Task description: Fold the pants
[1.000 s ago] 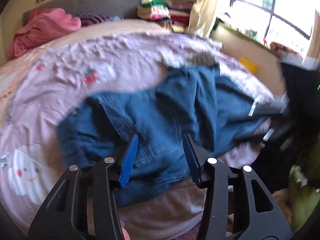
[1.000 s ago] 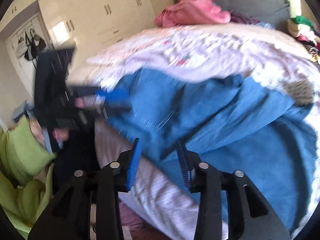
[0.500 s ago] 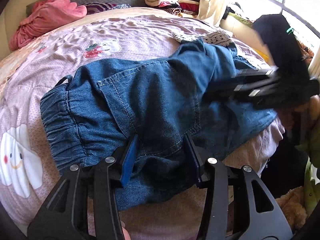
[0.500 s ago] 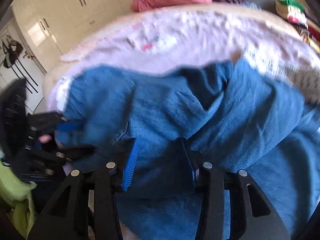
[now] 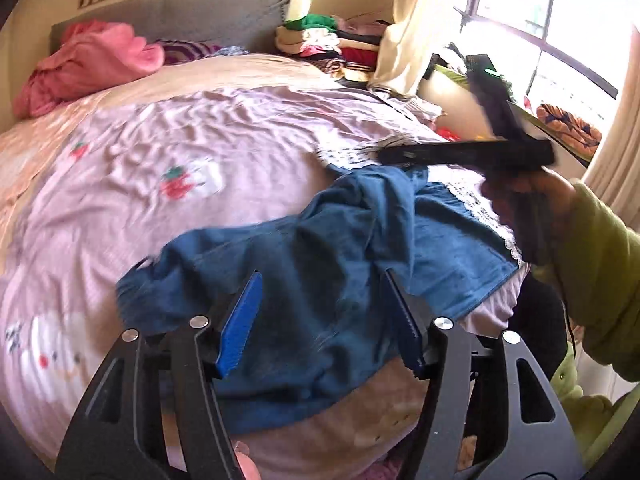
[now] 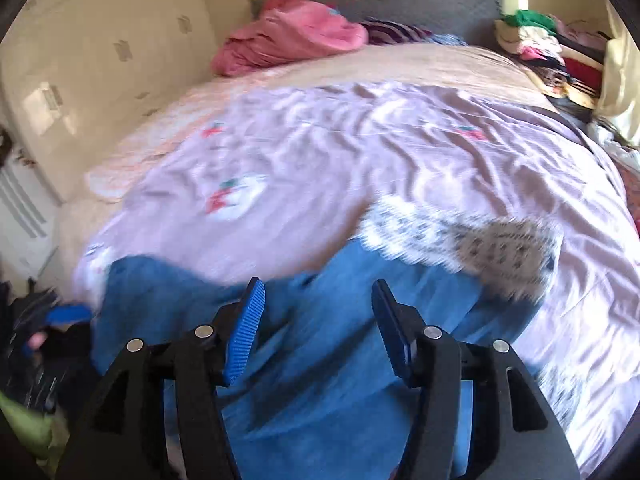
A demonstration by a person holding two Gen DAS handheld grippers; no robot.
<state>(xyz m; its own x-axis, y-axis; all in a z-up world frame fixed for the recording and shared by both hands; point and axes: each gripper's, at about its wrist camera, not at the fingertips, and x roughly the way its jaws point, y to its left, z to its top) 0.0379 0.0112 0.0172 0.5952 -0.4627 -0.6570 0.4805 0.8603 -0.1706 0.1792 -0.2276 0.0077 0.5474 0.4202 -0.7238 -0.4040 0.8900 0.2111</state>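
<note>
Blue denim pants lie crumpled on the near edge of a bed with a pink-lilac cover. My left gripper is open above the waist end of the pants and holds nothing. My right gripper is open over the blue denim and holds nothing; the view is blurred. In the left wrist view the right gripper shows as a black bar in a hand with a green sleeve, raised above the far right end of the pants.
A white lace-edged cloth lies beyond the pants. A pink blanket sits at the grey headboard. Stacked folded clothes stand at the far right by a curtain and window. White wardrobe doors line the left wall.
Both grippers have lifted up and back from the pants. The right gripper rose from the denim to above its far end. The pants lie more bunched than before.
</note>
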